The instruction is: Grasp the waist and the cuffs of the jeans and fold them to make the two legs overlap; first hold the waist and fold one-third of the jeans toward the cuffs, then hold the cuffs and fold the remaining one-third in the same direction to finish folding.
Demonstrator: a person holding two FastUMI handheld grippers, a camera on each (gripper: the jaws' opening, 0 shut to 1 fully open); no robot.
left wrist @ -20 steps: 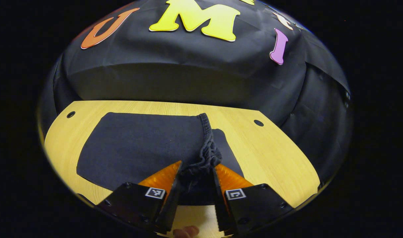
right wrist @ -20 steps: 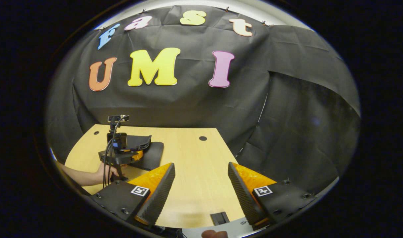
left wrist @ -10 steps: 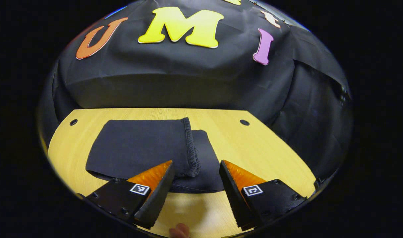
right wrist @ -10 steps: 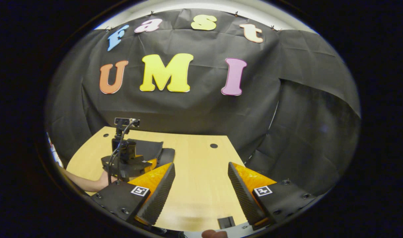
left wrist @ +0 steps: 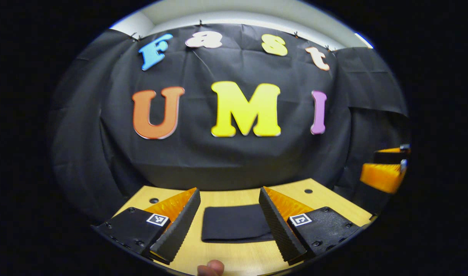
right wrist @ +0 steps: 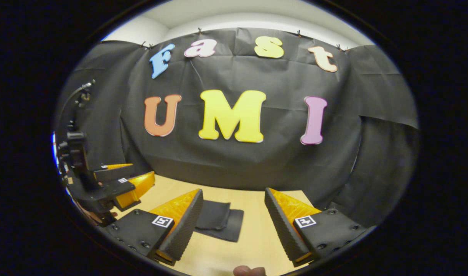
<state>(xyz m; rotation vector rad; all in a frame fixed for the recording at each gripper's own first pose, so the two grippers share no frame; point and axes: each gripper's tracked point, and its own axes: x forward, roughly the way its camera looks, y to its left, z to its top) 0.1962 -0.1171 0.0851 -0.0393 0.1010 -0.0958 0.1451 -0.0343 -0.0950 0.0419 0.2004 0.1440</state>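
Two grippers are held above the wooden surface (left wrist: 234, 199), fingers spread and empty: the left gripper (left wrist: 229, 218) and the right gripper (right wrist: 234, 220). Between the left fingers, the dark jeans (left wrist: 236, 228) are seen lying flat as a compact folded rectangle; layered edges are visible in the right gripper view (right wrist: 218, 220).

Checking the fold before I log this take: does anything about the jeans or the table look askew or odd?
Only a small thing. In the right gripper view the folded jeans lie flat on the table, but the layers are stepped: the lower one sticks out on one side. Both hand-held grippers, left and right, are open and off the cloth.
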